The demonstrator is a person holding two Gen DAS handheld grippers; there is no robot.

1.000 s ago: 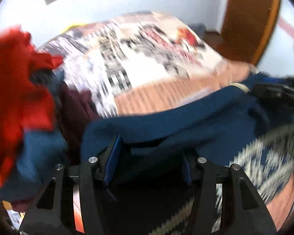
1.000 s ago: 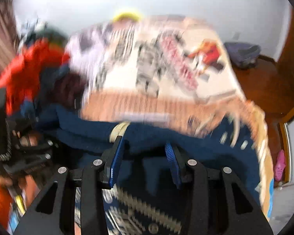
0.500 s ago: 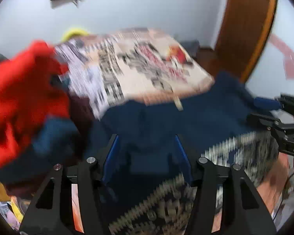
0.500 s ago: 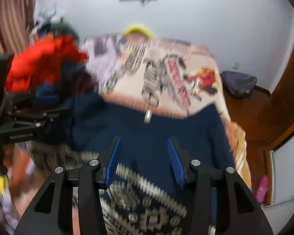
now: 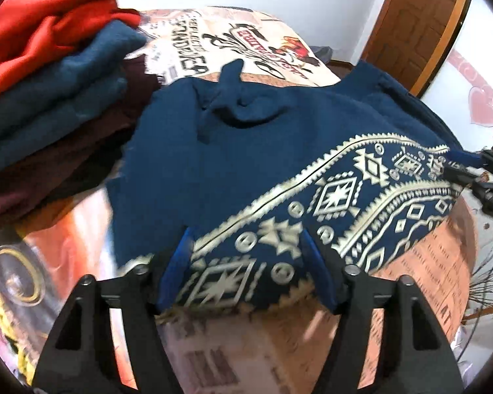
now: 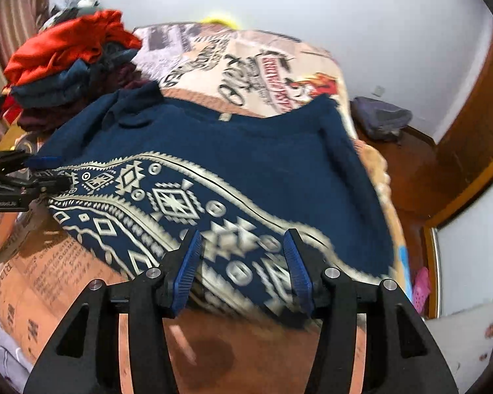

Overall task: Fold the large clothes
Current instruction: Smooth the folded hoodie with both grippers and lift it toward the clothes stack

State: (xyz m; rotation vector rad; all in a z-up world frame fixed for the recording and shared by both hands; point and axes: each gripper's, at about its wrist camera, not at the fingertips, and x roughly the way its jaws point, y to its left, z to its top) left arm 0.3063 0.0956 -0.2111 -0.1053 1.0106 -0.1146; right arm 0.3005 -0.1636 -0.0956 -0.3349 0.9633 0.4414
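The sweater (image 5: pixel 246 151), dark blue with a cream patterned band, lies spread flat on the bed (image 6: pixel 263 62), its plain part stretching toward 12 o'clock and the band nearest the person. The left gripper (image 5: pixel 246 262) has its blue pads wide apart on either side of the patterned hem, clamping nothing. The right gripper (image 6: pixel 243 262) stands the same way, fingers spread over the band at 6 o'clock. A pile of clothes (image 5: pixel 49 65), red on top, then blue and maroon, sits at 10 o'clock just beside the sweater. A wooden door (image 5: pixel 420 23) stands at 2 o'clock.
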